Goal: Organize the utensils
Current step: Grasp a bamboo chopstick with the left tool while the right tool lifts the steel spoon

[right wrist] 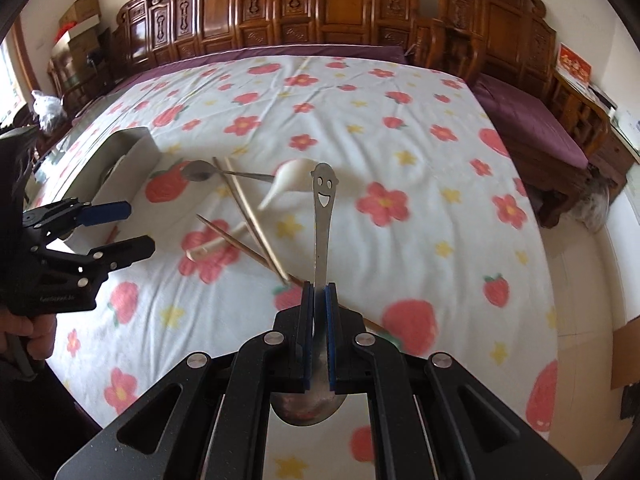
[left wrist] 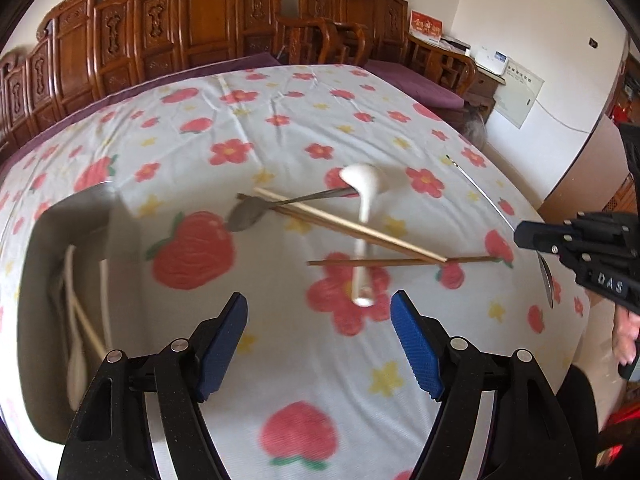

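Observation:
My right gripper is shut on a metal spoon with a smiley-face handle, held above the table; it shows at the right in the left wrist view. My left gripper is open and empty, just in front of the handle end of a white ceramic spoon. That spoon lies across several wooden chopsticks and beside a second metal spoon. A metal tray at the left holds a white spoon and chopsticks. The left gripper also shows in the right wrist view.
The table has a white cloth with red flowers and strawberries. Carved wooden chairs and a purple-cushioned bench stand behind it. The table's right edge drops to the floor.

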A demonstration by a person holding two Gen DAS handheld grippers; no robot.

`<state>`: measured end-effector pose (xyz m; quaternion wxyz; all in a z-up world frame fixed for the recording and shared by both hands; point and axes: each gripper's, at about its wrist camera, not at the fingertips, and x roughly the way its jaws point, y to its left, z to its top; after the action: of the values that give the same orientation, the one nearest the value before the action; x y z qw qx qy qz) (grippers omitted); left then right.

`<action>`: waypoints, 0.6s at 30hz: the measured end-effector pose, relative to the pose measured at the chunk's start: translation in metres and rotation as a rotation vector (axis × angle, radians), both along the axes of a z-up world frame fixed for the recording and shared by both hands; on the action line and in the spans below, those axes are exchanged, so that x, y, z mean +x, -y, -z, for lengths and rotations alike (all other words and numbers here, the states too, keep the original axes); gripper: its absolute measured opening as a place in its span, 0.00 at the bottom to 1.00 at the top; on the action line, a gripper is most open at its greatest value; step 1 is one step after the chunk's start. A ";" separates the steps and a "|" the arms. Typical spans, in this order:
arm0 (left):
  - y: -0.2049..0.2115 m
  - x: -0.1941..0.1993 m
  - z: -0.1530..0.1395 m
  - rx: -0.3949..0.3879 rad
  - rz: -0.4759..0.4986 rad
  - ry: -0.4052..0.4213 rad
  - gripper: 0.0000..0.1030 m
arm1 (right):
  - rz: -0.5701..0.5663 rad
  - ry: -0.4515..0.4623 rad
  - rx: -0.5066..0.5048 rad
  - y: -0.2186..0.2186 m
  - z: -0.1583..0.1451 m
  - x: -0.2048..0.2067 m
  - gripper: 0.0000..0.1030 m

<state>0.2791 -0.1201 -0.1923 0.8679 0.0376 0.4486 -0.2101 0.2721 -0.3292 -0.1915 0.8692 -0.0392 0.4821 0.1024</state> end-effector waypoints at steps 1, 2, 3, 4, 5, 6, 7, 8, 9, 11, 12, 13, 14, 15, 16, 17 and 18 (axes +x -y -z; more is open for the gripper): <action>0.006 0.001 0.001 0.000 -0.003 -0.006 0.69 | 0.011 -0.001 0.005 0.007 0.001 -0.002 0.06; 0.011 0.002 0.002 -0.001 -0.004 -0.014 0.68 | 0.020 0.000 0.011 0.011 0.002 -0.002 0.06; 0.018 0.004 0.003 0.002 -0.004 -0.023 0.67 | 0.028 0.002 0.020 0.017 0.003 -0.004 0.06; 0.023 0.006 0.005 0.009 -0.004 -0.026 0.63 | 0.032 0.003 0.026 0.020 0.004 -0.005 0.06; 0.027 0.007 0.006 0.019 -0.004 -0.032 0.62 | 0.036 0.004 0.032 0.024 0.005 -0.006 0.06; 0.030 0.009 0.008 0.027 -0.004 -0.038 0.60 | 0.038 0.006 0.037 0.026 0.005 -0.007 0.06; 0.034 0.011 0.009 0.035 -0.005 -0.043 0.59 | 0.039 0.008 0.039 0.027 0.006 -0.007 0.06; 0.038 0.013 0.009 0.044 -0.007 -0.041 0.59 | 0.039 0.010 0.042 0.028 0.005 -0.008 0.06; 0.042 0.015 0.008 0.056 -0.005 -0.036 0.59 | 0.036 0.016 0.045 0.029 0.005 -0.008 0.06; 0.048 0.017 0.007 0.072 0.000 -0.038 0.58 | 0.035 0.023 0.052 0.031 0.004 -0.008 0.06; 0.051 0.018 0.006 0.074 0.003 -0.038 0.58 | 0.036 0.024 0.056 0.032 0.003 -0.008 0.06; 0.056 0.019 0.005 0.077 0.004 -0.038 0.58 | 0.039 0.026 0.061 0.034 0.003 -0.008 0.06; 0.059 0.021 0.005 0.076 0.004 -0.040 0.58 | 0.043 0.027 0.066 0.036 0.002 -0.008 0.06; 0.063 0.023 0.005 0.076 -0.002 -0.044 0.58 | 0.046 0.027 0.068 0.037 0.001 -0.008 0.06; 0.066 0.025 0.006 0.075 -0.007 -0.050 0.58 | 0.049 0.029 0.072 0.039 0.001 -0.007 0.06; 0.069 0.028 0.008 0.072 -0.018 -0.060 0.57 | 0.053 0.030 0.076 0.041 0.000 -0.007 0.06; 0.070 0.031 0.009 0.071 -0.029 -0.065 0.57 | 0.057 0.032 0.080 0.042 -0.001 -0.008 0.06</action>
<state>0.3101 -0.1897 -0.2016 0.8538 0.0550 0.4845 -0.1823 0.2641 -0.3711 -0.1906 0.8802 0.0079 0.4647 0.0963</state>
